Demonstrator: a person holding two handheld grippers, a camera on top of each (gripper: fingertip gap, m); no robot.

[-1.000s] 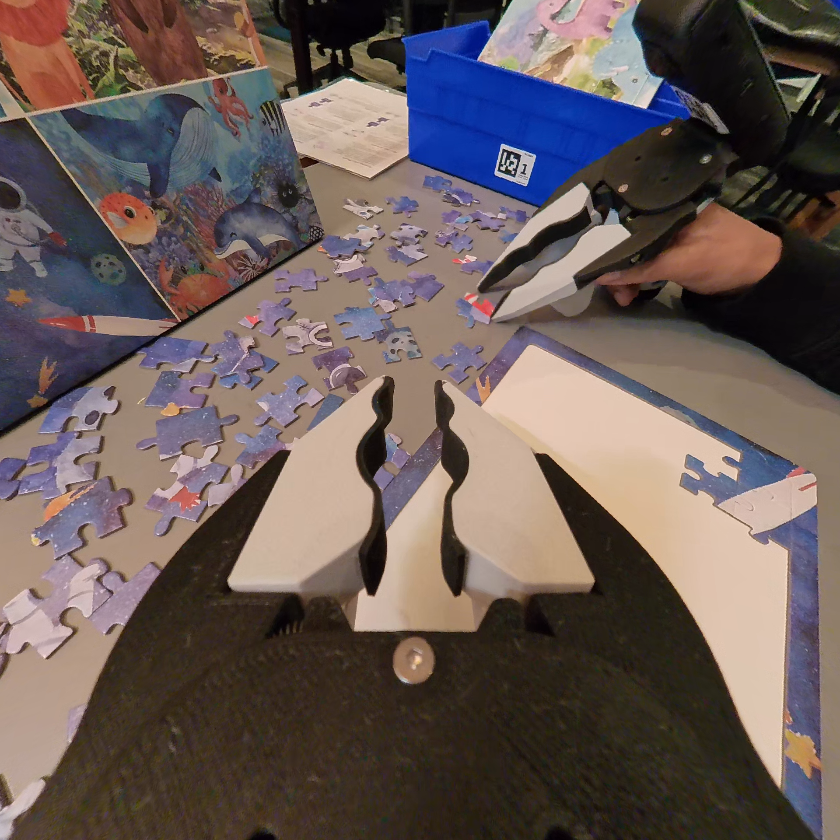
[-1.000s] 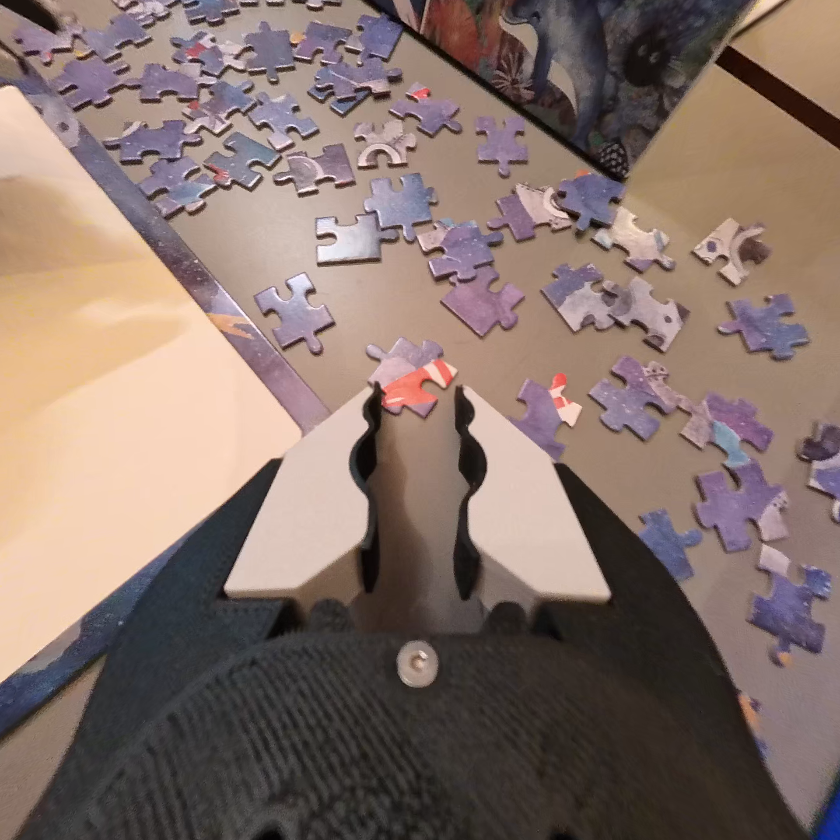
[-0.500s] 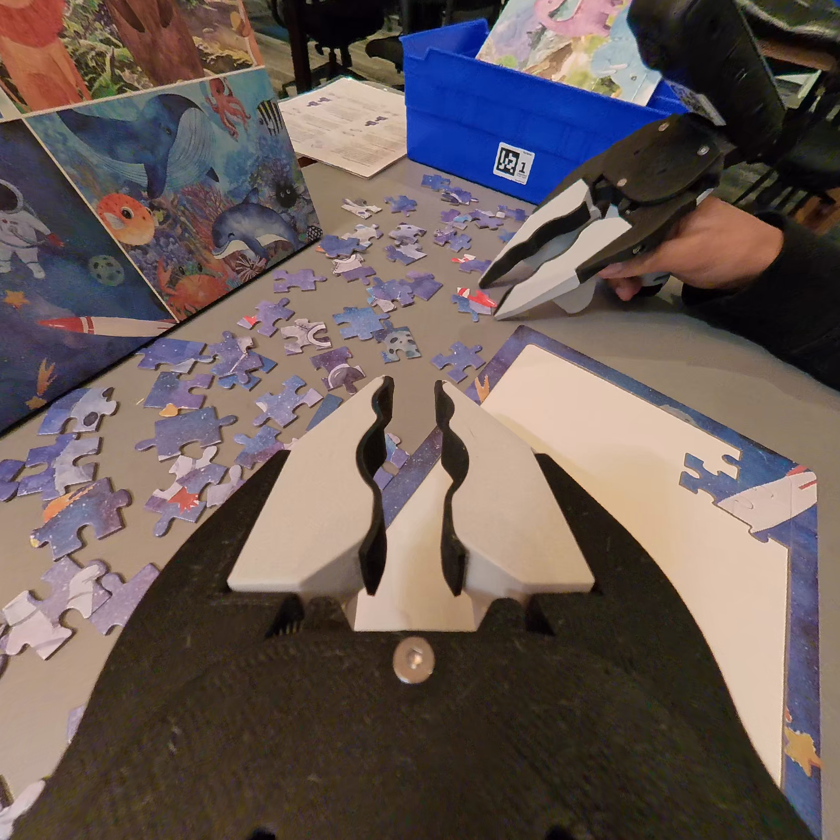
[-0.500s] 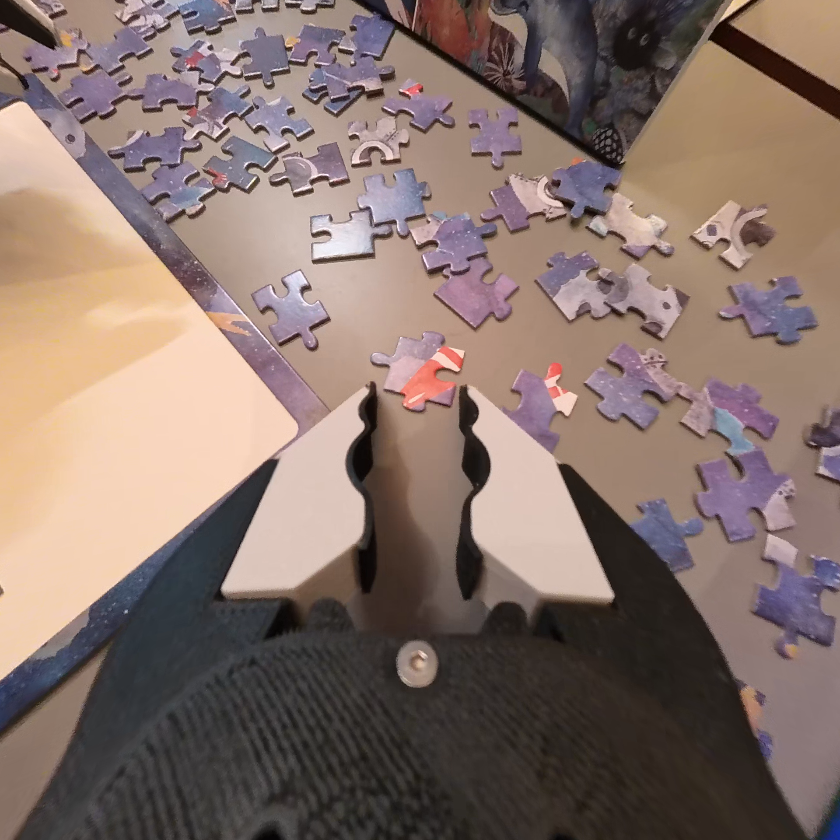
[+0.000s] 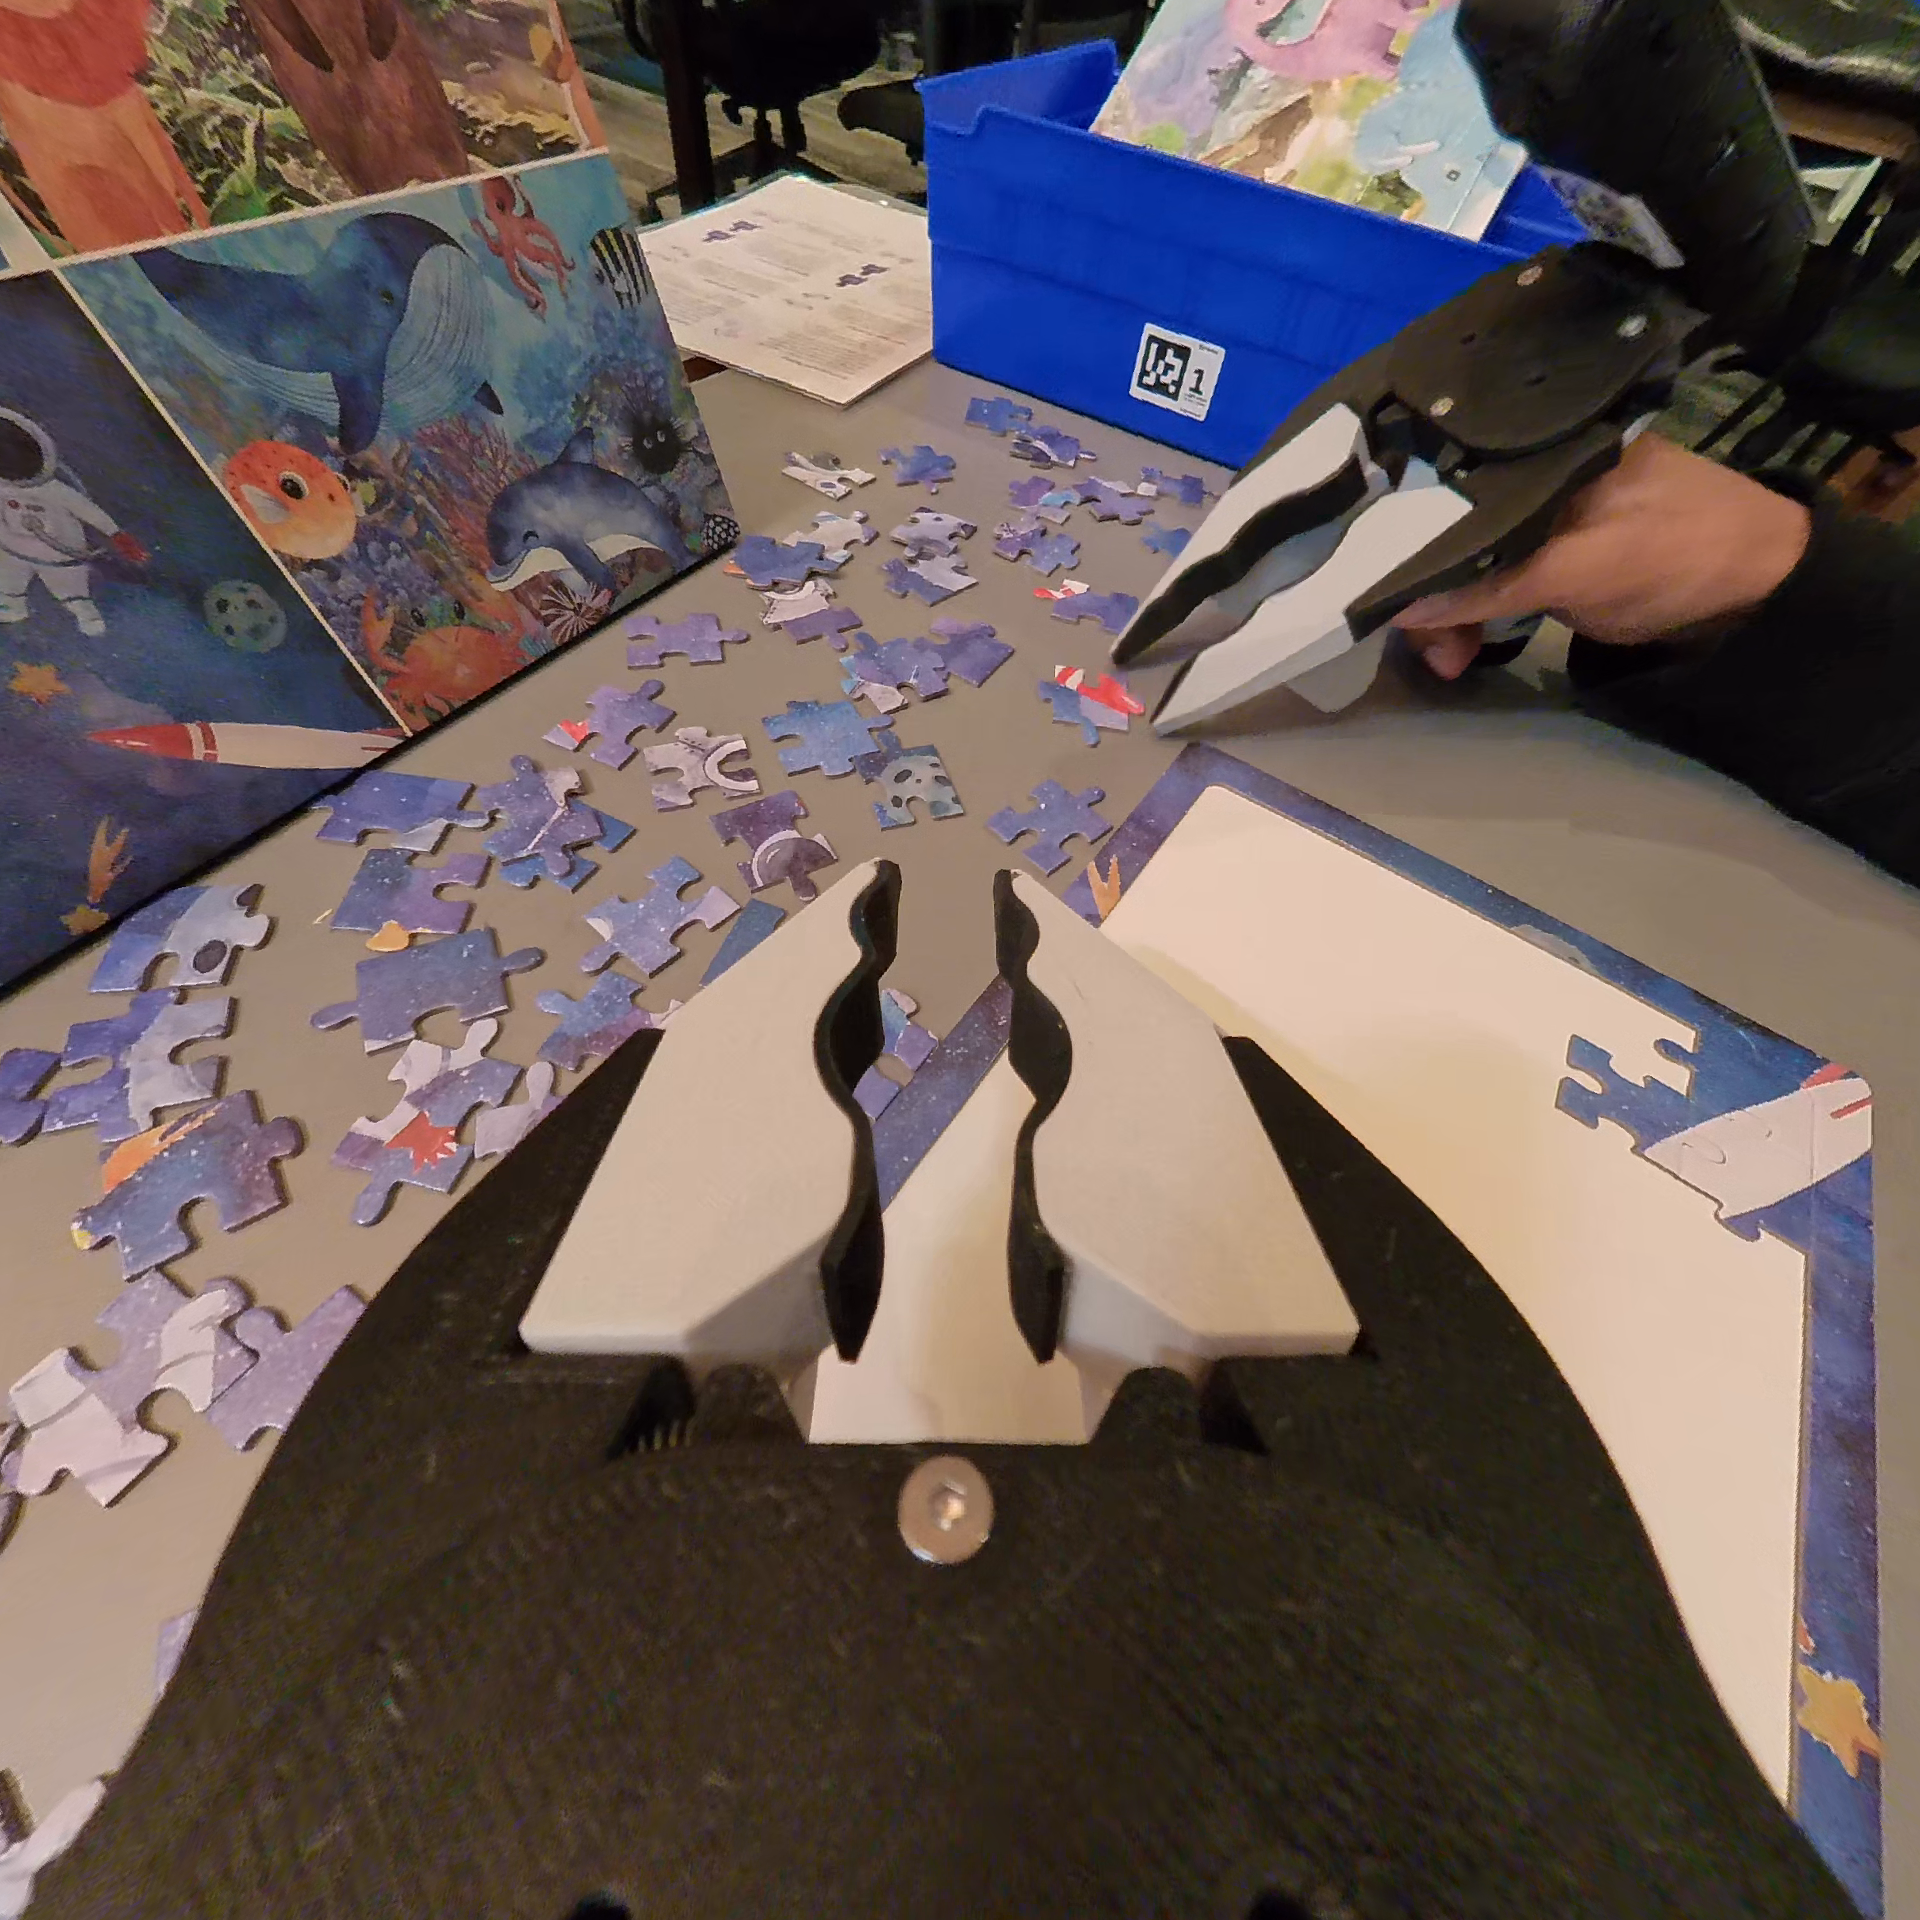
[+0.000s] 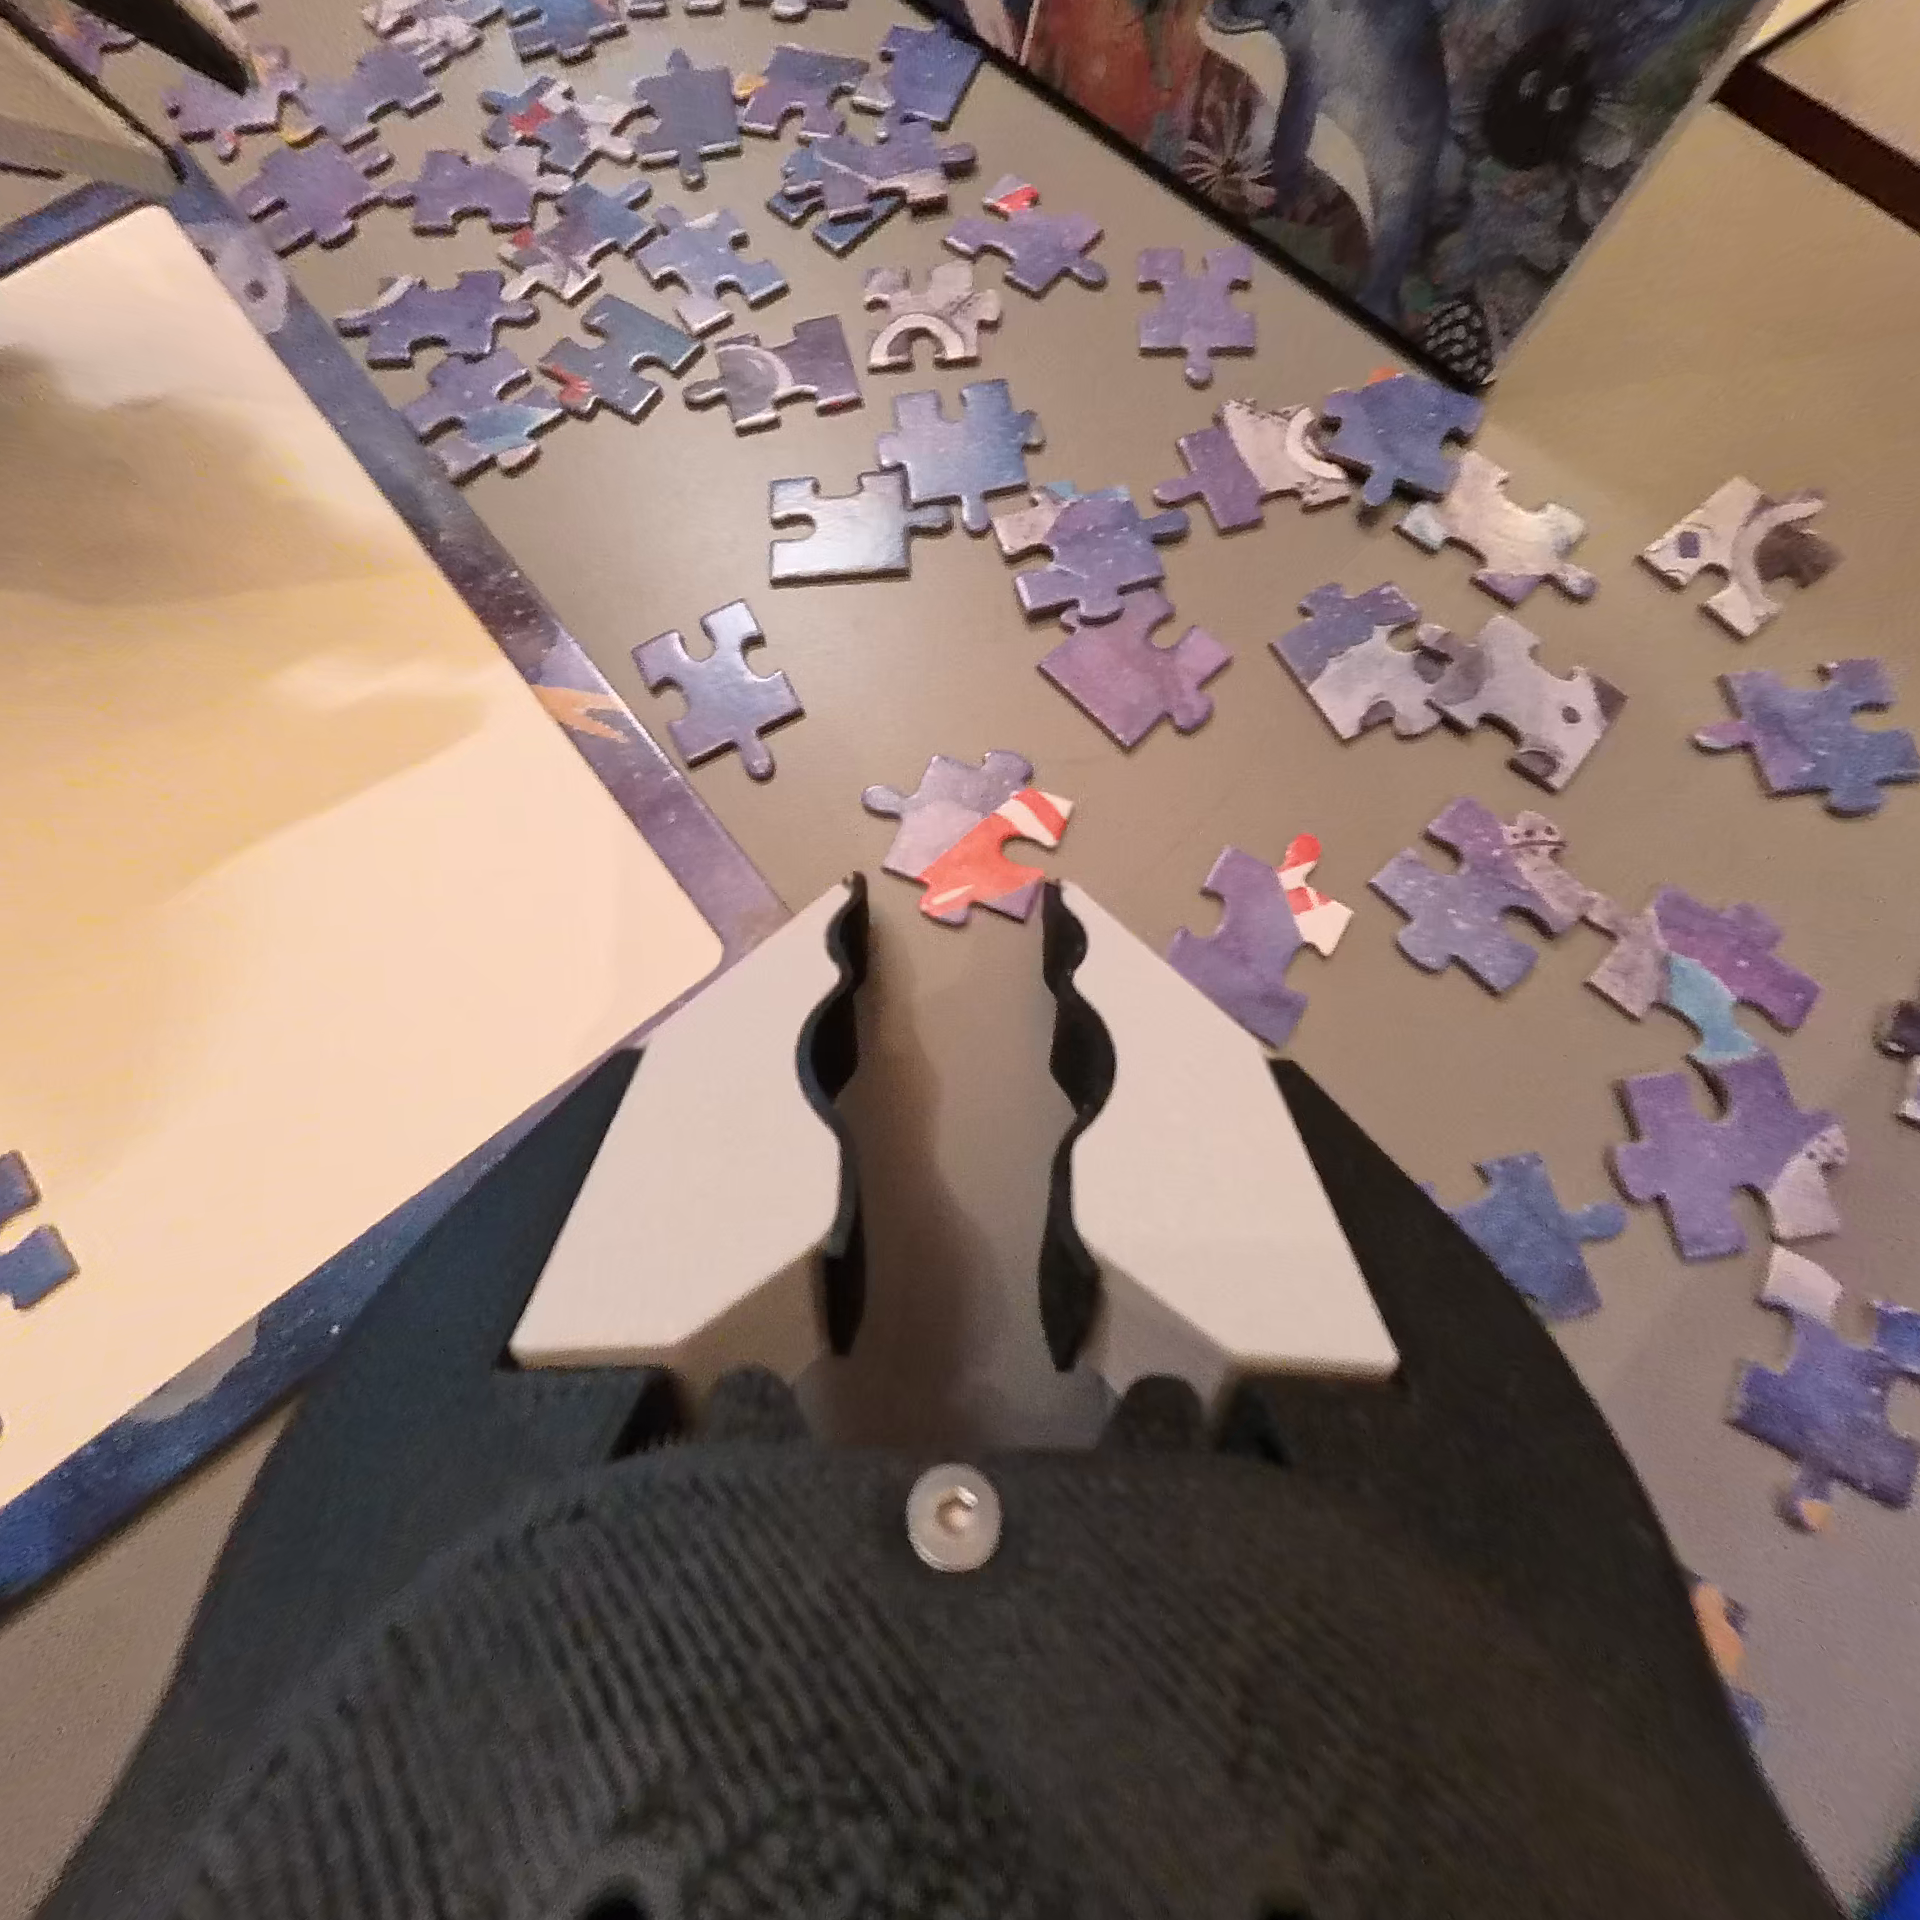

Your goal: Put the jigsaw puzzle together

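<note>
Surface: grey matte tabletop (image 5: 1455, 790), strewn with loose purple-blue cardboard jigsaw pieces (image 5: 665, 925) left of the blue-bordered cream puzzle tray (image 5: 1434, 1091). Tray held a few fitted pieces (image 5: 1756, 1132) at its right edge; its interior was otherwise bare. Beyond the tray stood a blue plastic bin (image 5: 1122, 260); left of it, propped picture boards (image 5: 395, 416). Right gripper (image 6: 951, 888), fingers parted and empty, pointed at a red-and-lilac piece (image 6: 977, 836) just beside the tray's corner. Left gripper (image 5: 940, 883), likewise parted and empty, hovered over the tray's near border.
</note>
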